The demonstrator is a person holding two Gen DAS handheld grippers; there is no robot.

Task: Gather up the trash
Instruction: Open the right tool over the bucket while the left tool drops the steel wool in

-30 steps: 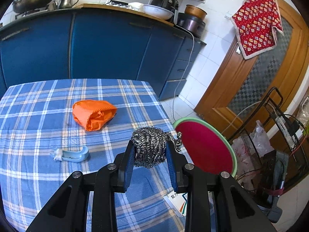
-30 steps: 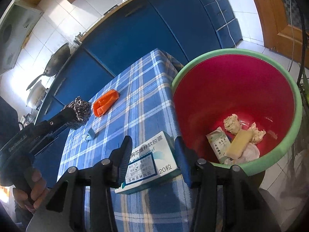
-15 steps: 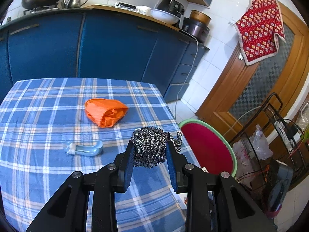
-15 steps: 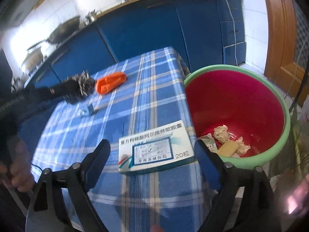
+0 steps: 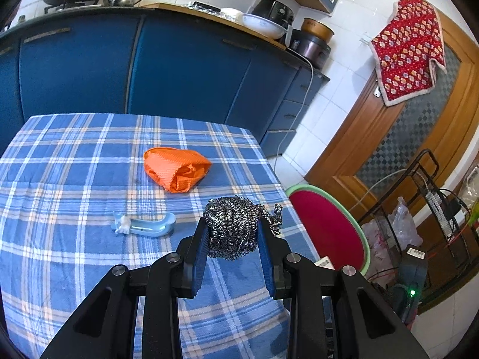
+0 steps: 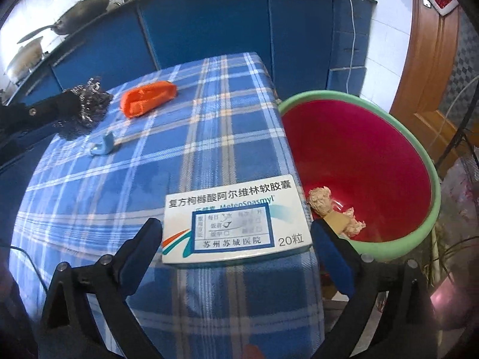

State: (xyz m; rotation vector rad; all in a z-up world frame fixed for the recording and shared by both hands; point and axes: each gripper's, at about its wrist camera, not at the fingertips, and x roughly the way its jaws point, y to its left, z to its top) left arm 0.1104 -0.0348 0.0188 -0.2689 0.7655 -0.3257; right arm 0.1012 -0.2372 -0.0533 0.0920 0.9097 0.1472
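My left gripper [image 5: 233, 234] is shut on a steel wool scourer [image 5: 230, 212] and holds it above the checked tablecloth [image 5: 74, 179]. The scourer [image 6: 89, 104] also shows at the left of the right wrist view. My right gripper [image 6: 236, 227] has its jaws opening wide. A white medicine box [image 6: 233, 209] lies flat on the cloth between its fingers, and neither pad touches it. Right beside the table edge stands a red bin with a green rim [image 6: 435, 185], with crumpled paper [image 6: 320, 200] at its bottom. An orange cloth [image 5: 175, 167] and a light blue plastic clip [image 5: 143, 226] lie on the table.
Blue kitchen cabinets [image 5: 179, 68] run behind the table, with a wok and a kettle on the counter. A wooden door [image 5: 389, 149] with a red cloth hung on it is at the right. A black wire rack [image 5: 434, 209] with bags stands beyond the bin.
The right gripper's jaws have spread wide and let go of the medicine box, which now lies on the table corner beside the bin. The left gripper has drifted sideways, still holding the scourer.
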